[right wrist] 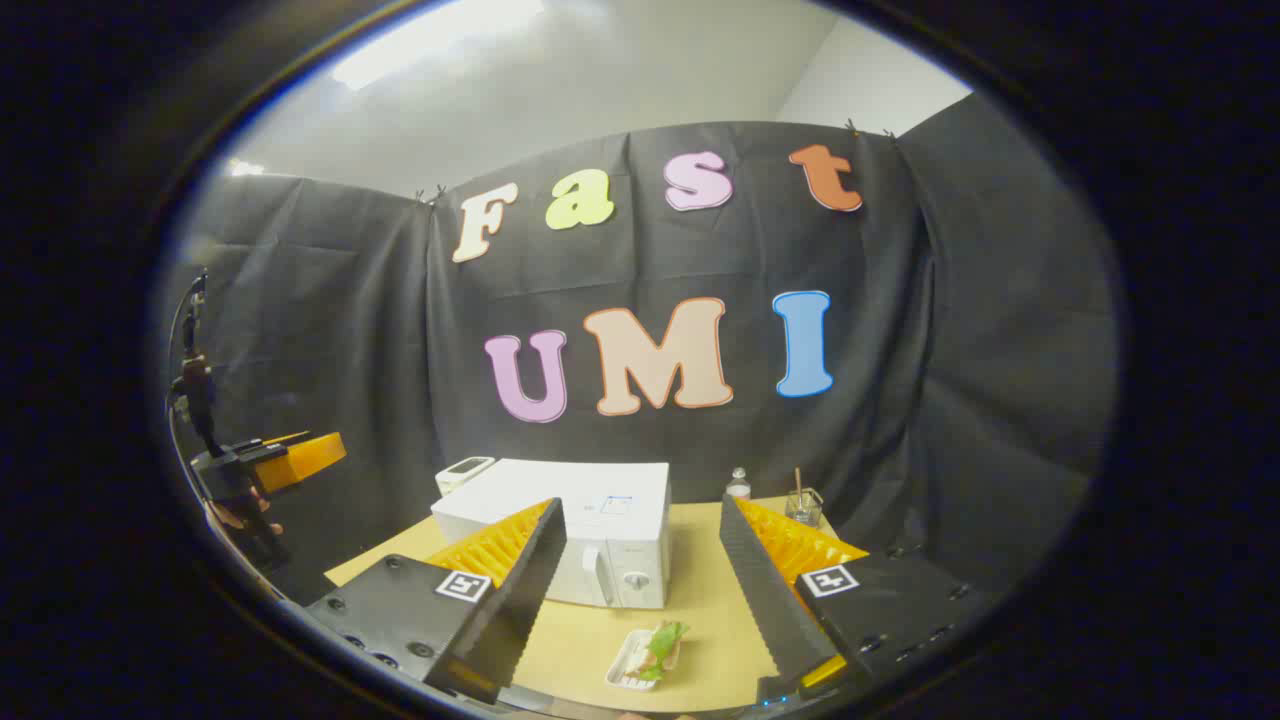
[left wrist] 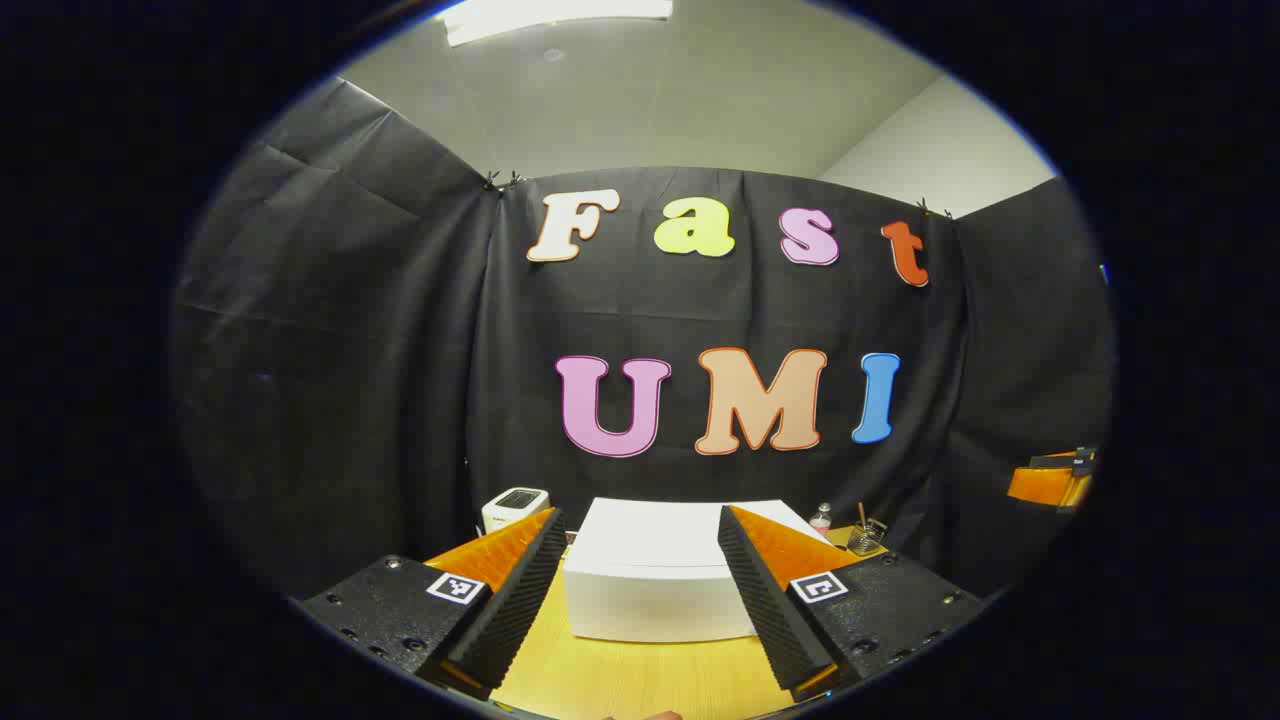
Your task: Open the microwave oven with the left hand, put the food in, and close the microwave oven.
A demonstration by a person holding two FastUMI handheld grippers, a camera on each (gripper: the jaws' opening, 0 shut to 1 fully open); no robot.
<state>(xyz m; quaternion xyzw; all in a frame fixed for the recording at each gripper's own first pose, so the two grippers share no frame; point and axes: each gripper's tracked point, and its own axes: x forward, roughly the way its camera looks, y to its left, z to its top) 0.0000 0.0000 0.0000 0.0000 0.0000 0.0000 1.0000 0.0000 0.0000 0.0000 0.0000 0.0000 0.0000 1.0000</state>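
The white microwave [right wrist: 560, 530] stands on the wooden table [right wrist: 700, 600] with its door shut; the handle [right wrist: 601, 575] and a knob sit at its right front. The food, a leafy sandwich on a small white tray [right wrist: 648, 652], lies on the table in front of the microwave. My right gripper [right wrist: 640, 500] hovers open above tray and microwave, holding nothing. My left gripper [left wrist: 636, 512] is open too, raised before the microwave [left wrist: 650, 585], which shows between its fingers. A hand holds the left gripper [right wrist: 290, 455] up at the far left of the right gripper view.
A small white device [right wrist: 465, 470] sits behind the microwave's left side. A small bottle [right wrist: 738, 485] and a glass with sticks [right wrist: 803, 505] stand at the table's back right. Black cloth walls close in the table on three sides. The right gripper [left wrist: 1050, 482] appears far right.
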